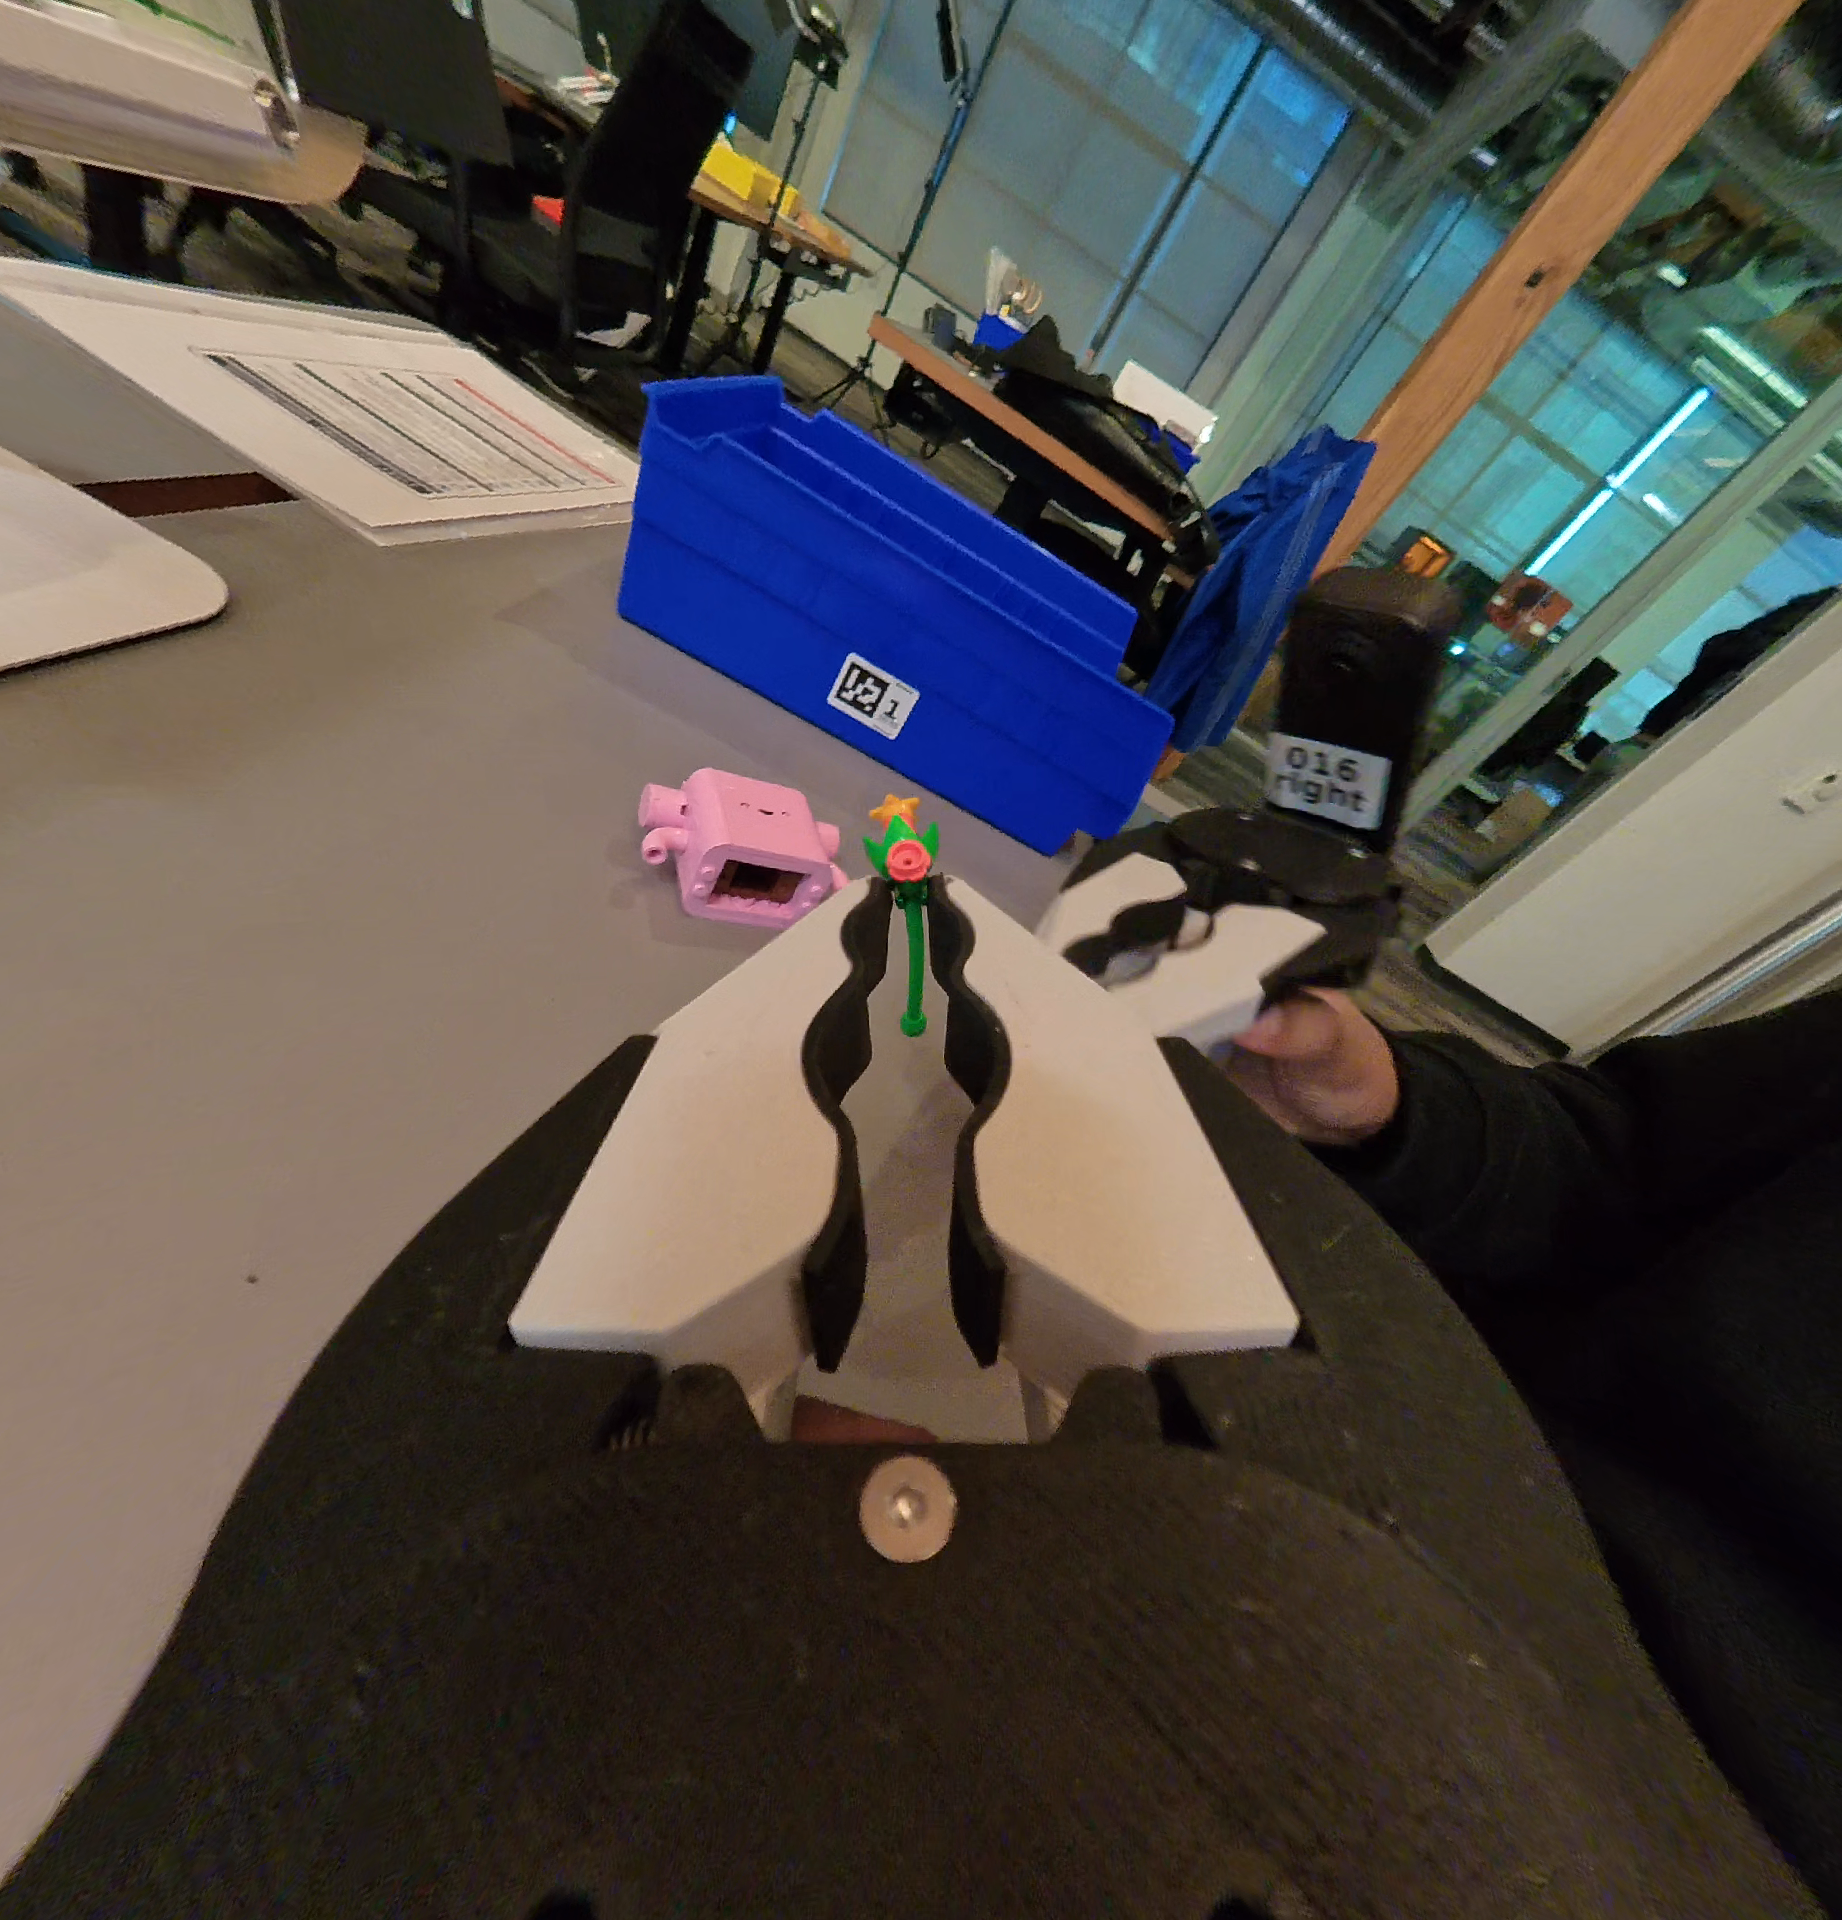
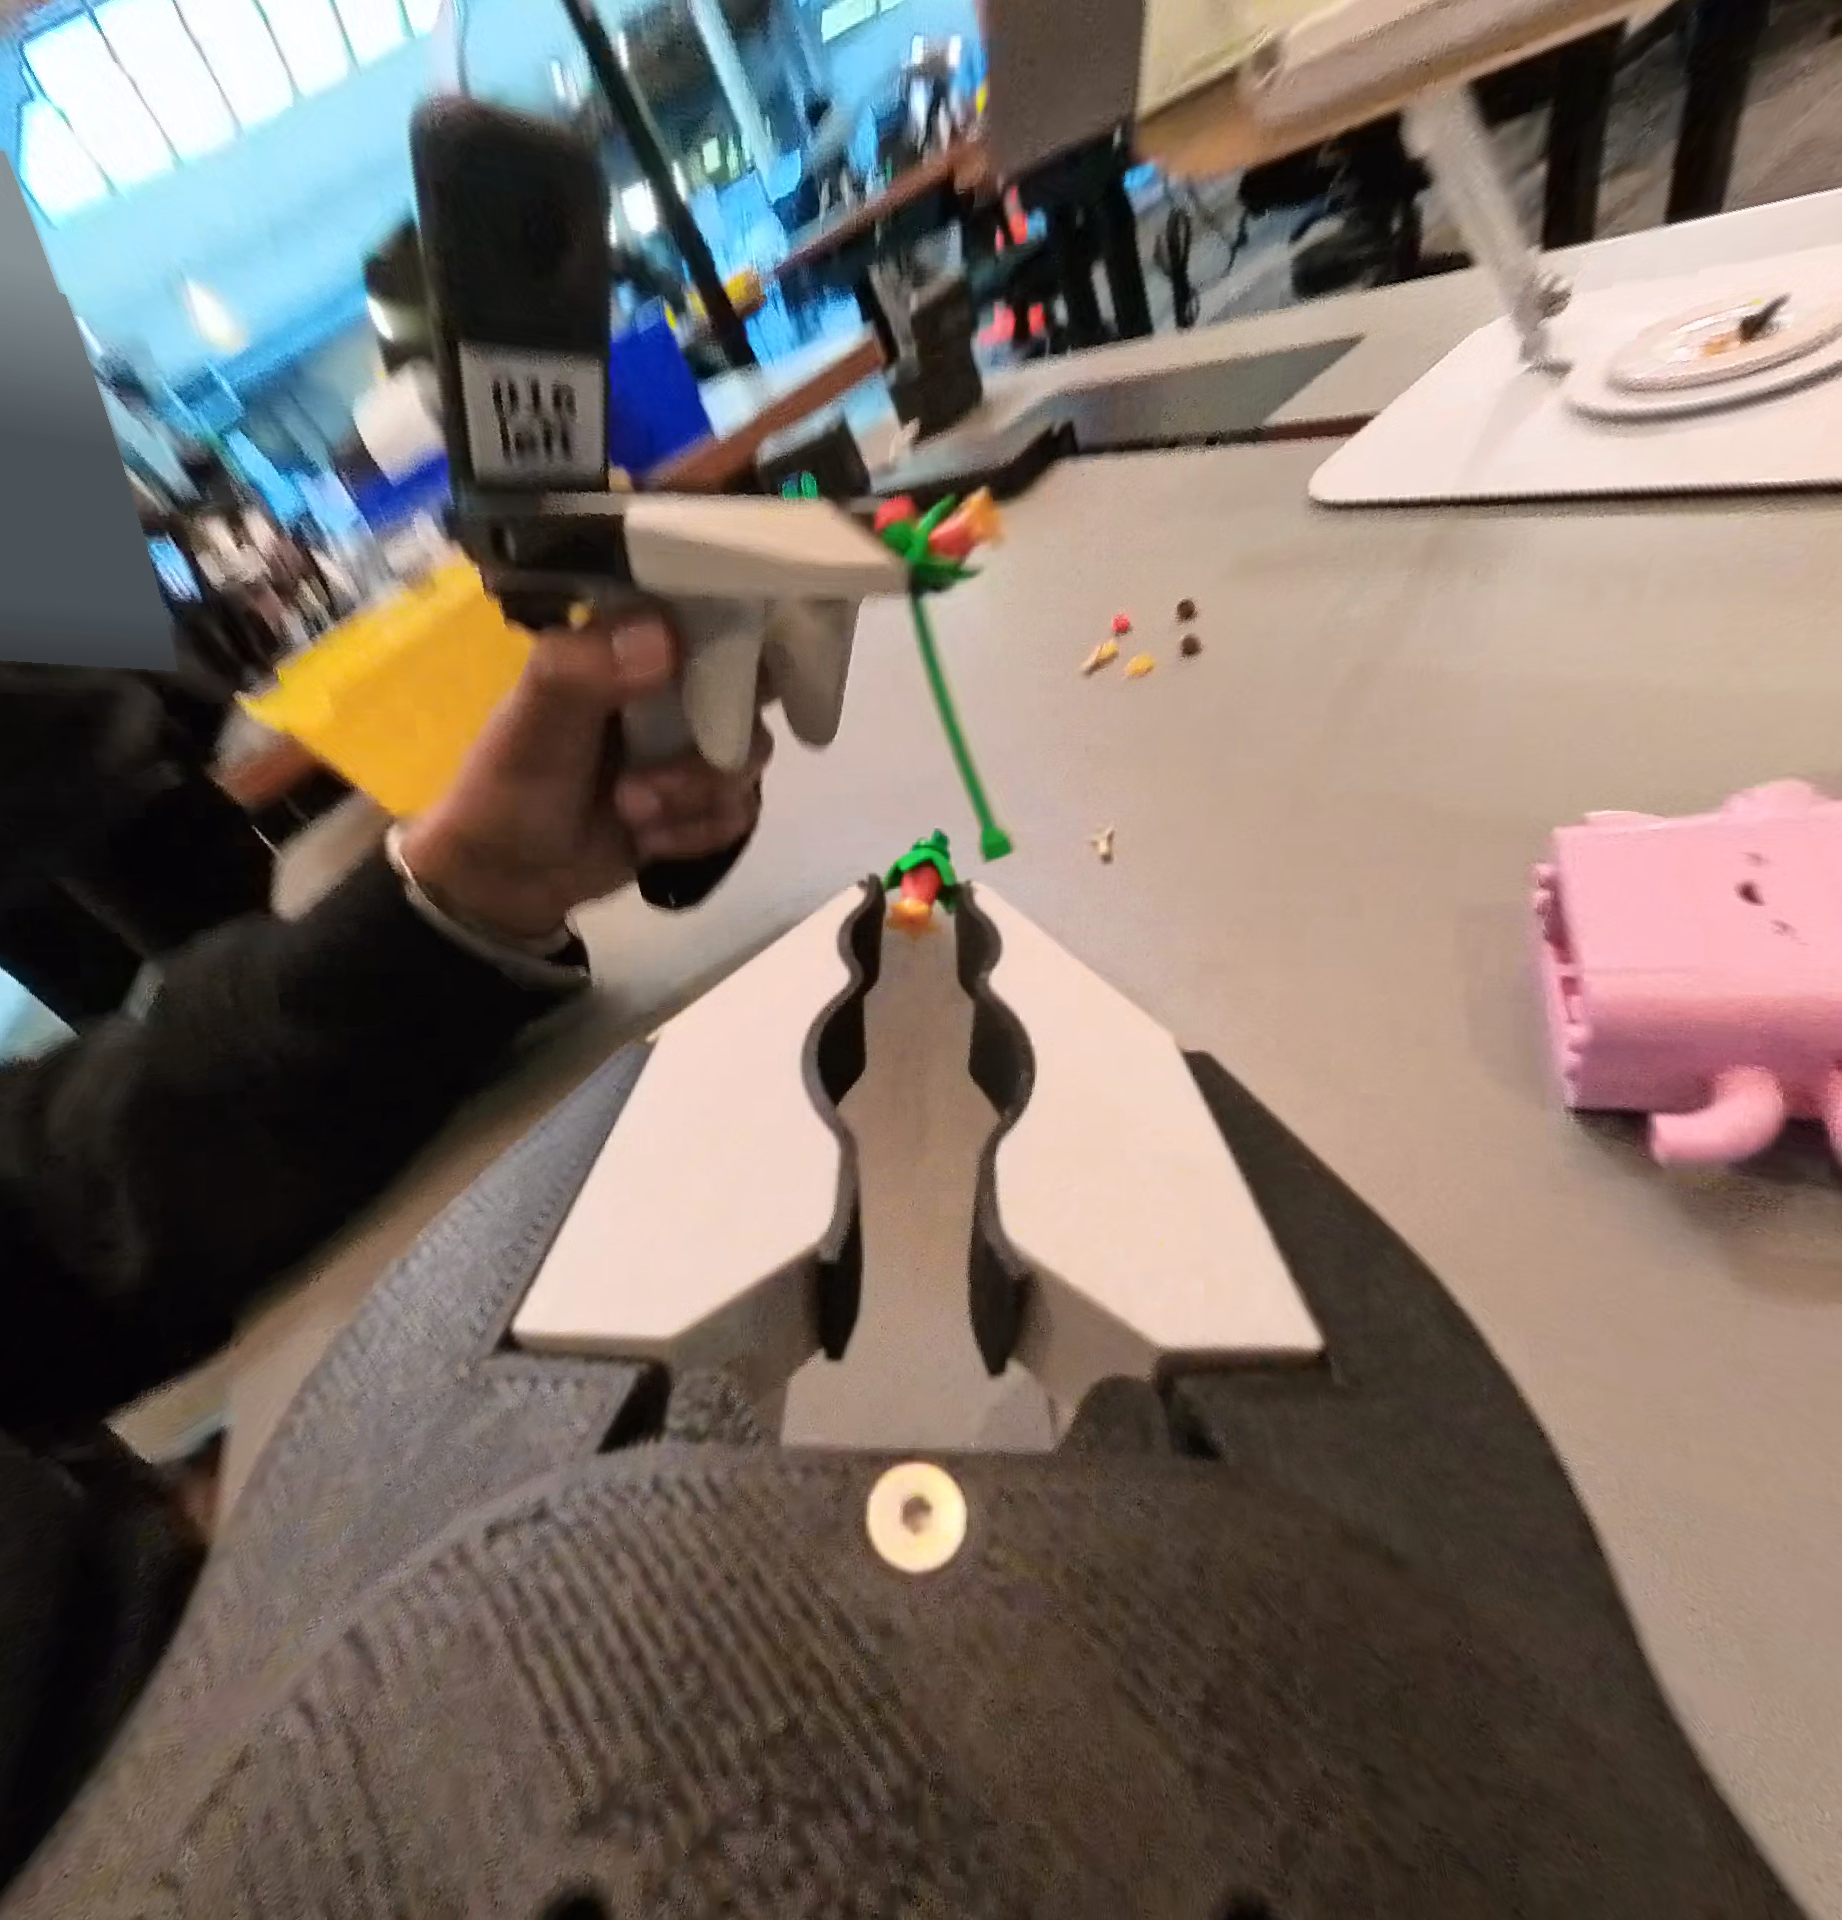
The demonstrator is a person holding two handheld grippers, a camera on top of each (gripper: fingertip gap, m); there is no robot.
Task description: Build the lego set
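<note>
Left wrist view: left tongs (image 1: 904, 883) clenched on flower stem (image 1: 913, 961) at the bloom, shaft hanging free for mating. Right tongs (image 2: 922, 891) pinching small flower piece (image 2: 919, 883). Pink lego body (image 1: 735, 840) on desk (image 1: 325, 935), near blue bin (image 1: 865, 613), awaiting both.

Bin sticker: a white sticker (image 1: 872, 696) is sitting on the long side of the blue bin (image 1: 844, 561), showing a black square code pattern with one small character beside it.
Right gripper label: a white label (image 1: 1325, 781) is showing two rows of dark, legible characters on the black block above the right gripper (image 1: 1075, 940).
Left gripper label: a white label (image 2: 530, 416) is showing dark characters on the black block above the left gripper (image 2: 896, 566), blurred beyond reading.
Sheet: a printed sheet (image 1: 418, 426) is lying flat on the table (image 1: 325, 883), its fine rows too small to read.
</note>
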